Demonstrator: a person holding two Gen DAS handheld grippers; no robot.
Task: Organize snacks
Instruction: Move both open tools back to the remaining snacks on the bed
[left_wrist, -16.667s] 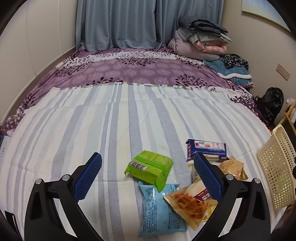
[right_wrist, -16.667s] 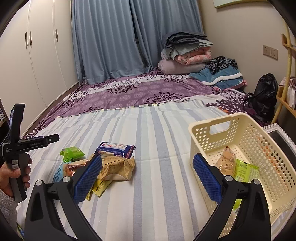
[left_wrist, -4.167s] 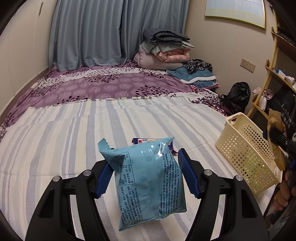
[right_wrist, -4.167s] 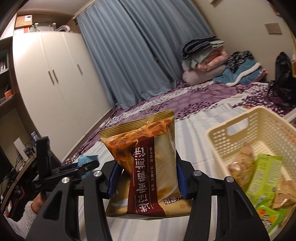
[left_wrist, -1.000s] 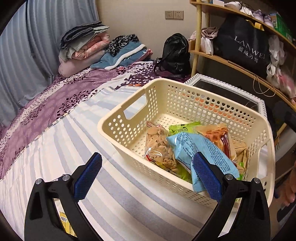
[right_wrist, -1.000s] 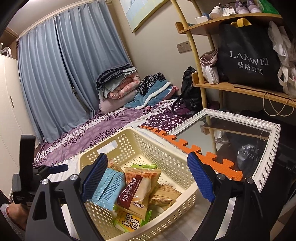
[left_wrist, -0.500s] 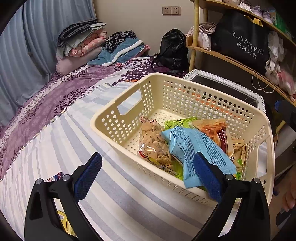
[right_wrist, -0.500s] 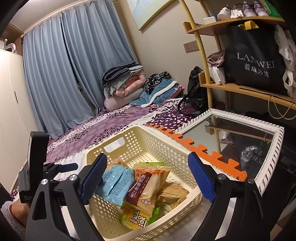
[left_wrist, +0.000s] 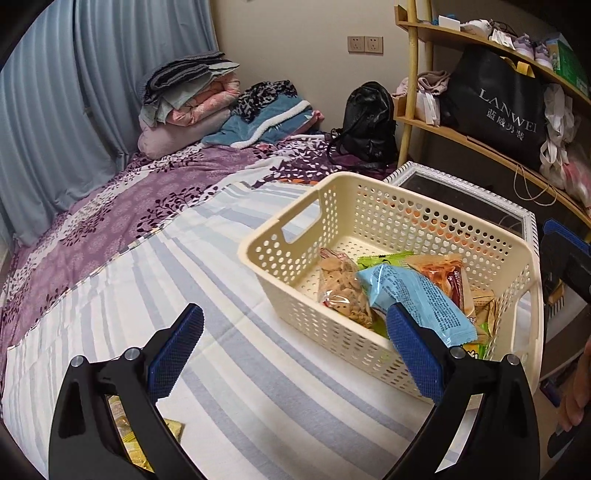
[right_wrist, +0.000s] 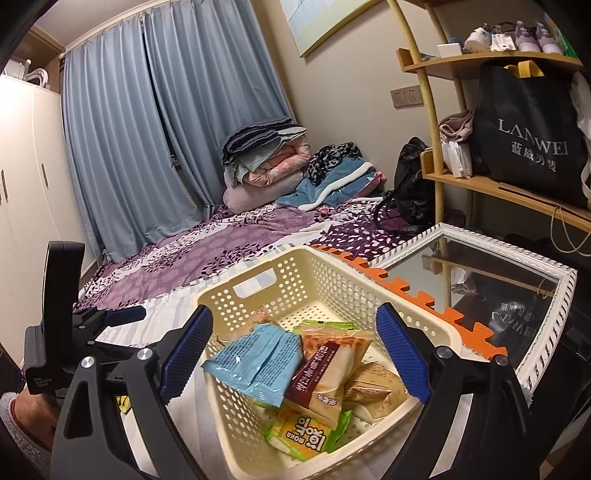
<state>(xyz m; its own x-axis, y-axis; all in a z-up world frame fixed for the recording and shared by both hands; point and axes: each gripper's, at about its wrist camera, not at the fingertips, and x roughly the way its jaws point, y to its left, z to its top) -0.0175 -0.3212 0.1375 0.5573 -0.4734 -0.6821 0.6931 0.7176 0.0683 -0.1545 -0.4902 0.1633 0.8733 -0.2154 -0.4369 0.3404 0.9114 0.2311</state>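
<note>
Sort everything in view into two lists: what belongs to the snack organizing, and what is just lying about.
Job: cream basket, blue packet, red-brown packet, green packet, clear cracker bag, yellow packet on the bed.

Lying about: folded blankets, black backpack, LANWEI bag, framed mirror.

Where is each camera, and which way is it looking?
Left wrist: sits on the left gripper, open above the striped bed, looking across it at the basket and shelf; the right gripper's blue tip and a bit of hand show at the right edge.
Right wrist: sits on the right gripper, open over the basket, facing the curtains; the left gripper and a hand show at left.
Both share the basket, the blue packet, the folded blankets and the black bag.
</note>
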